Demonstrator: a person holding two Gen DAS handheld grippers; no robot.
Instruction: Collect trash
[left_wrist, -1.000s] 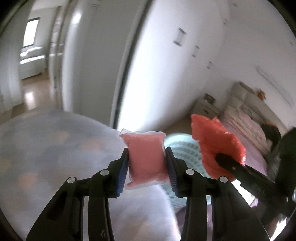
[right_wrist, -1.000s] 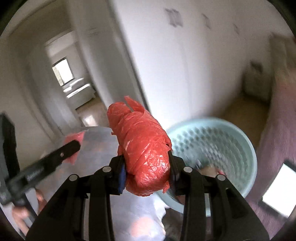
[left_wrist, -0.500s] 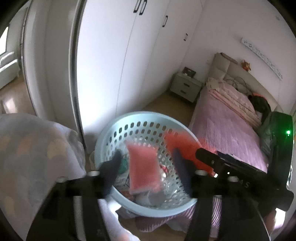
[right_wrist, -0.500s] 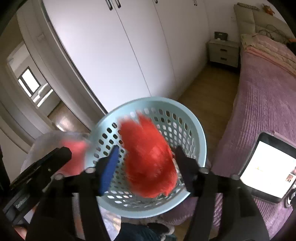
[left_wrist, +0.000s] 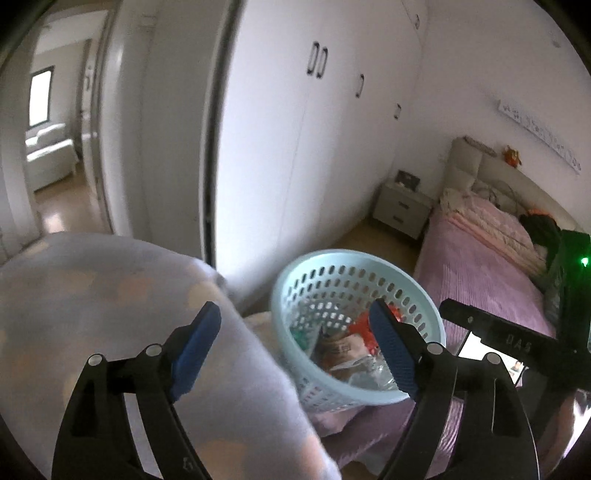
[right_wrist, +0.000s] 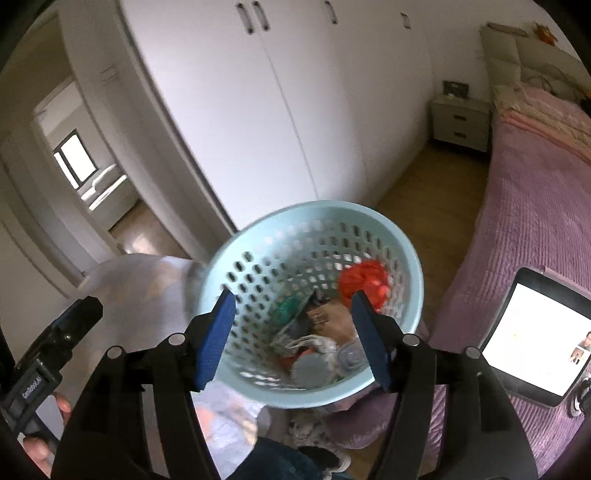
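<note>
Left gripper (left_wrist: 295, 354): blue pads spread wide, jaws having just been opening, nothing between them. Right gripper (right_wrist: 293, 338): parted, empty, touching nothing, poised over the basket (right_wrist: 413, 266). Crumpled red bag (right_wrist: 364, 282) lies inside against the far wall. The pale blue perforated basket also contains brown paper (right_wrist: 328, 319), a green item (right_wrist: 286, 310) and grey scraps. Beyond, a purple bed (right_wrist: 532, 199).

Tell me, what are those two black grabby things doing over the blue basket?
A person is collecting trash with a gripper in each hand. The left gripper and right gripper hang open and empty above the light blue basket; the left one's jaws have just been opening. The red crumpled bag lies inside with other rubbish.
</note>
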